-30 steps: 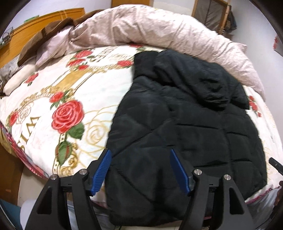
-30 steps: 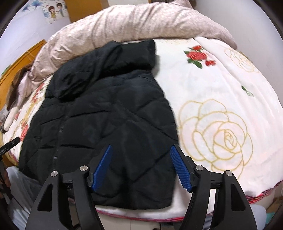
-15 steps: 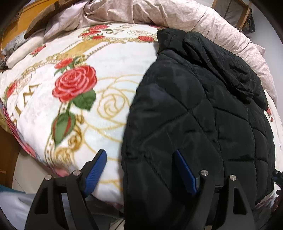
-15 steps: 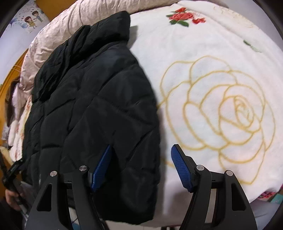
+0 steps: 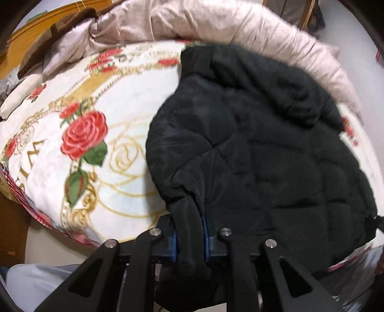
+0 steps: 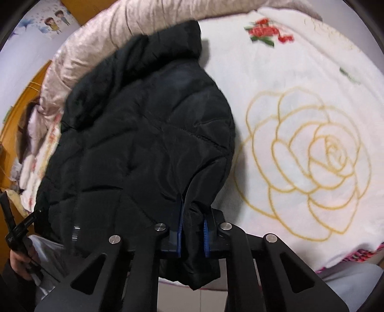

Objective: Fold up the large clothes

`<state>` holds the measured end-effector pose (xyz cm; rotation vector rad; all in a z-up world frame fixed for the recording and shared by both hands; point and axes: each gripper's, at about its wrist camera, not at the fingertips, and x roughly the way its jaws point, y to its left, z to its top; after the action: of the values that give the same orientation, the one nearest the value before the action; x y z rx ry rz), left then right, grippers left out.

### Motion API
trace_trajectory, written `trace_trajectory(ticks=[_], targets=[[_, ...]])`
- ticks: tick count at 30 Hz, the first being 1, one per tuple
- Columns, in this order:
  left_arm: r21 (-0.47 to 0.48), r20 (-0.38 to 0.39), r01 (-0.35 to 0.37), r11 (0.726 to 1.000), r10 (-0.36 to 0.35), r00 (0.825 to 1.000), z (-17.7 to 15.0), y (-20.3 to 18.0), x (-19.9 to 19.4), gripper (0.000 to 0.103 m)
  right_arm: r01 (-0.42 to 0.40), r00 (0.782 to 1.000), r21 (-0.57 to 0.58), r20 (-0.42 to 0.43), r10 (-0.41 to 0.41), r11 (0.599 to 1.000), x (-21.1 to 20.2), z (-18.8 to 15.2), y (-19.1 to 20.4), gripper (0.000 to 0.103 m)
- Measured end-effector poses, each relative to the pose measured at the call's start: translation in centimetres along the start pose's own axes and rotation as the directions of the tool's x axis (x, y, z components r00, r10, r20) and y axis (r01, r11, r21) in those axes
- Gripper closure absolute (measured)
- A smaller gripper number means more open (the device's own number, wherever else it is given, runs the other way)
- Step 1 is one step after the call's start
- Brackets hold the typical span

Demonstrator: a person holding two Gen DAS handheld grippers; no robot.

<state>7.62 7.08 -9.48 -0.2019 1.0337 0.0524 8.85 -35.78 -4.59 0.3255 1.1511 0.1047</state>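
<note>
Spread across the rose-printed blanket (image 5: 100, 172), filling the centre and right of the left wrist view: a black quilted jacket (image 5: 264, 148), hood toward the pink duvet (image 5: 216, 21) along the top. Left gripper (image 5: 189, 237) pinched onto a bunched fold of the hem at lower centre (blue pads (image 5: 174, 244) barely showing either side of the cloth). Right gripper (image 6: 193, 237) likewise clamped on the jacket's (image 6: 144, 124) other hem corner, bottom centre, beside the gold rose outline (image 6: 312, 163). Half a second ago both wide apart over the hem; now closed, corners lifted slightly. No containers in sight.
</note>
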Motion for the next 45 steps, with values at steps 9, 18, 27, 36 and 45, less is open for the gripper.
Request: trace_trajectory(ticks=[9,18,27,36,45], targets=[[-0.015,0.120,0.100,0.995,-0.098,0.988,-0.6,1.2,-8.5,0.088,-0.061,0.995,0.003,0.085,0.060,0.998,-7.2,-2.4,-0.5,0.092],[-0.030,0.146,0.141,0.990,-0.135,0.980,-3.0,1.9,-12.5,0.088,-0.104,0.988,0.075,0.121,0.094,0.992,-10.7,-4.2,-1.5,0.092],[-0.065,0.229,0.186,0.980,-0.167,0.959,1.1,2.0,-13.3,0.088,-0.166,0.961,0.063,0.233,0.147,0.984,-12.2,0.7,-0.4,0.092],[-0.120,0.306,0.219,0.968,-0.173,0.936,11.3,1.8,-10.3,0.088,-0.200,0.932,0.054,0.319,0.173,0.978,-10.7,11.5,1.8,0.092],[-0.140,0.221,0.155,0.978,-0.122,0.968,19.6,0.7,-1.2,0.088,-0.115,0.968,0.097,0.232,0.090,0.989,-1.9,21.3,2.4,0.090]])
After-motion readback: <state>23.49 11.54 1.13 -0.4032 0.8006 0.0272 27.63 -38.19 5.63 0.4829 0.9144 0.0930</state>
